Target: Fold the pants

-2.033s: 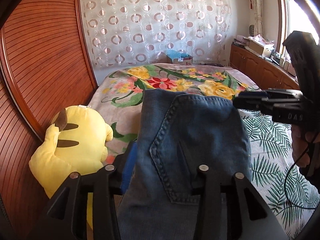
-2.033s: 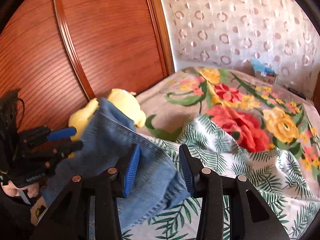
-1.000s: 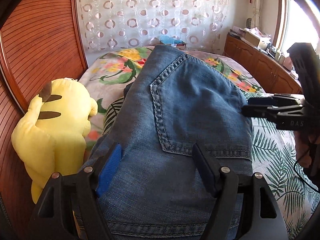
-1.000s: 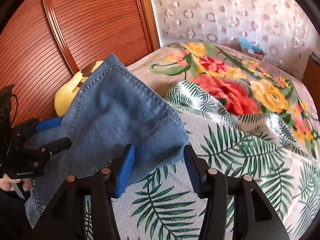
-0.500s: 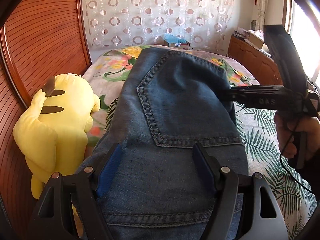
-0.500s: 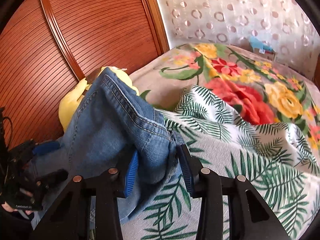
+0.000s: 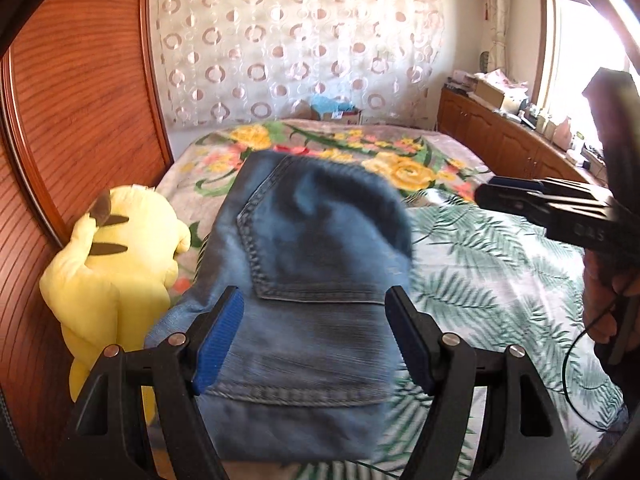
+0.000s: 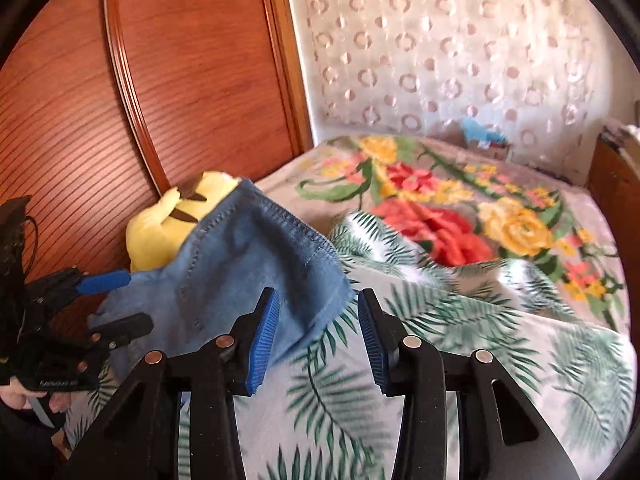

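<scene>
Jeans (image 7: 312,280) motion-blurred, lower end cut off at the left wrist frame's bottom edge. Plush toy (image 8: 168,220) half hidden behind the denim. Countertop clutter (image 7: 500,88) too small to identify.

1. A ribbed reddish-brown wooden panel wall (image 7: 76,92) stands left of the fingers.
2. A sheer white curtain with ring patterns (image 7: 304,52) hangs far ahead.
3. A low brown wooden cabinet (image 7: 508,140) sits under a bright sunlit window (image 7: 580,44), right.

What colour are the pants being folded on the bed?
The pants are faded blue denim with lighter stitching, seen best in the left wrist view.
</scene>
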`<state>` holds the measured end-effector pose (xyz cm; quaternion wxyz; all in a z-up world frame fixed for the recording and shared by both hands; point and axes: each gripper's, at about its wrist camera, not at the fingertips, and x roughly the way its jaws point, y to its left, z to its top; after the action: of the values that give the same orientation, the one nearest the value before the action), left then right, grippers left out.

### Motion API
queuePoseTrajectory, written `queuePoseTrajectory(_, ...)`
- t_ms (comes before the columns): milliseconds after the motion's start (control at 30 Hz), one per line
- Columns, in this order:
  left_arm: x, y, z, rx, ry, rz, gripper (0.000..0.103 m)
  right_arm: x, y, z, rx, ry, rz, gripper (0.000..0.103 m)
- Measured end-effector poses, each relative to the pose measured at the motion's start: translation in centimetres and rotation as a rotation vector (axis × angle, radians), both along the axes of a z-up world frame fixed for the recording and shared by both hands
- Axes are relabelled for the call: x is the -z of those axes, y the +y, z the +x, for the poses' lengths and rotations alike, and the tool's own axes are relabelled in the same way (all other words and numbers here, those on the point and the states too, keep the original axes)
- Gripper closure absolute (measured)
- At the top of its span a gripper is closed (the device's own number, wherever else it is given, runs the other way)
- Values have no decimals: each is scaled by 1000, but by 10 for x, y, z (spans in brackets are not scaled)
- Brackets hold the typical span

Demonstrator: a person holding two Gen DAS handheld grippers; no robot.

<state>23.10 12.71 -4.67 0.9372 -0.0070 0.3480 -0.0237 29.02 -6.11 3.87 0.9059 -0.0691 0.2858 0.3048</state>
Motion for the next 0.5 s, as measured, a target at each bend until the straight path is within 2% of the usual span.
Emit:
queuePoseTrajectory(133,-18,-21,-19,19,-49,0,29,-12,-31,-51,51,-63,16,54)
queuePoseTrajectory(333,-42,-54,-48,61,-117,-9,18,-21,-83,-121,155,-145,34,47)
queuePoseTrajectory(467,-59,-75,-68,86,-181,-12,0,-24,-113,-166,231,-178,47,43)
queuePoseTrajectory(500,-63,-80,-73,91,-197,-14,0,-25,-121,-176,253,-193,48,42)
